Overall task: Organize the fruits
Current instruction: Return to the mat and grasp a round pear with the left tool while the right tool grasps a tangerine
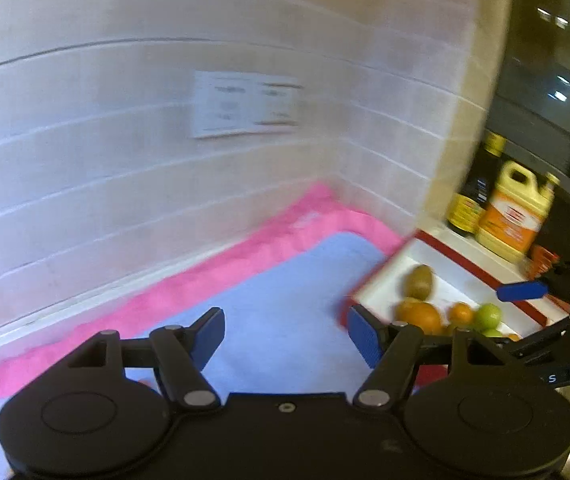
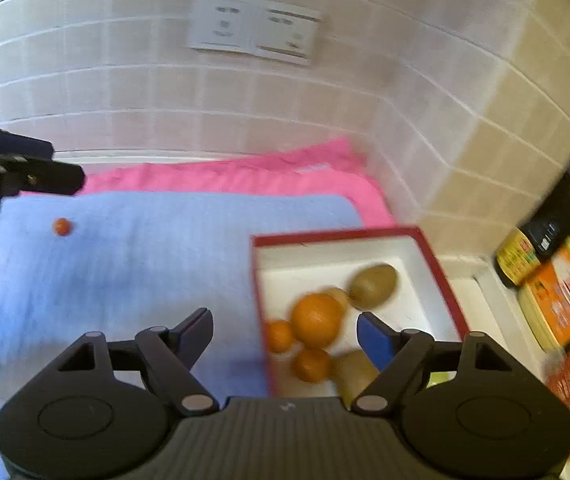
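Right claw (image 2: 283, 334) gapes wide and empty over the box (image 2: 441, 276) rim, oranges (image 2: 317, 320) and kiwis (image 2: 373, 286) inside. Two small loose fruits (image 2: 62, 226) lie on the blue cloth (image 2: 157, 264) at its ten o'clock, nearer the left claw (image 1: 285, 338), also wide and empty.

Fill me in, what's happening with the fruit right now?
Both grippers are open and carrying nothing. The red-rimmed box already holds oranges and kiwis; the left wrist view also shows a green fruit in it. The right gripper hangs over the box's near left edge, the left gripper over the blue towel. A small red fruit still lies loose on the towel.
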Tool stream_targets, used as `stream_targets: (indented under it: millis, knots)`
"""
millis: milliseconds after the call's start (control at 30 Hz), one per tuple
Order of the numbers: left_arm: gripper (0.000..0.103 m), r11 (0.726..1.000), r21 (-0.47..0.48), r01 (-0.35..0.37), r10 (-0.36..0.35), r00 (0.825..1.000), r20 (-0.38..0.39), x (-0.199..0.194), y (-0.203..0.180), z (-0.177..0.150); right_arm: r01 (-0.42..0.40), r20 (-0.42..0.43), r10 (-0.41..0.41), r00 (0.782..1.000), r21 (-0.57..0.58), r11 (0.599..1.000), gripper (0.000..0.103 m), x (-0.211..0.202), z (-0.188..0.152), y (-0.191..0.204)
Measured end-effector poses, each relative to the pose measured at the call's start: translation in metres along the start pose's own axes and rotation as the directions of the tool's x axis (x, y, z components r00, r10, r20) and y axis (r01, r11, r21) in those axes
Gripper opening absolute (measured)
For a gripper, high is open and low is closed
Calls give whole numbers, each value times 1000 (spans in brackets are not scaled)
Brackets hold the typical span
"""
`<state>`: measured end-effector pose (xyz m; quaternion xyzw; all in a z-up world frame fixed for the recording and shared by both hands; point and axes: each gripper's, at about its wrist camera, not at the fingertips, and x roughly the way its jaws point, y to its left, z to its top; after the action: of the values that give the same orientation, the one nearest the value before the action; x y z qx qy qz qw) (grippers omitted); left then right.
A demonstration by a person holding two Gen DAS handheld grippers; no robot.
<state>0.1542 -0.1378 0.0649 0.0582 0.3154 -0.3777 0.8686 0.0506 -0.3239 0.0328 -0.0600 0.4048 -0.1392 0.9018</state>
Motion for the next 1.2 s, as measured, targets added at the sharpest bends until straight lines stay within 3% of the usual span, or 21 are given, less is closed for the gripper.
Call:
stream_targets:
  millis: [267, 433, 633, 900, 1067, 1200]
  knots:
    - [81, 972, -136, -193, 200, 979, 42, -68, 83, -22, -88, 17, 89, 996, -84, 993, 83, 7, 29, 60]
    - [81, 929, -222, -296, 312, 949, 39, -103, 129, -40, -195, 19, 196, 980, -54, 979, 93, 18, 52, 84]
    - [82, 877, -311, -367, 393, 919, 25, -132, 169, -62, -282, 8, 282, 959, -24, 959, 95, 35, 80, 115]
    - [82, 847, -350, -401, 420, 907, -24, -133, 193, -85, -355, 4, 355, 935, -25, 935, 96, 65, 102, 152]
    - [83, 839, -394, -376, 376, 923, -80, -104, 204, -96, -354, 29, 358, 933, -88, 931, 95, 100, 102, 172]
    - [83, 842, -388, -375, 346, 927, -144, -71, 203, -111, -402, 10, 405, 914, -94, 911, 82, 132, 89, 182]
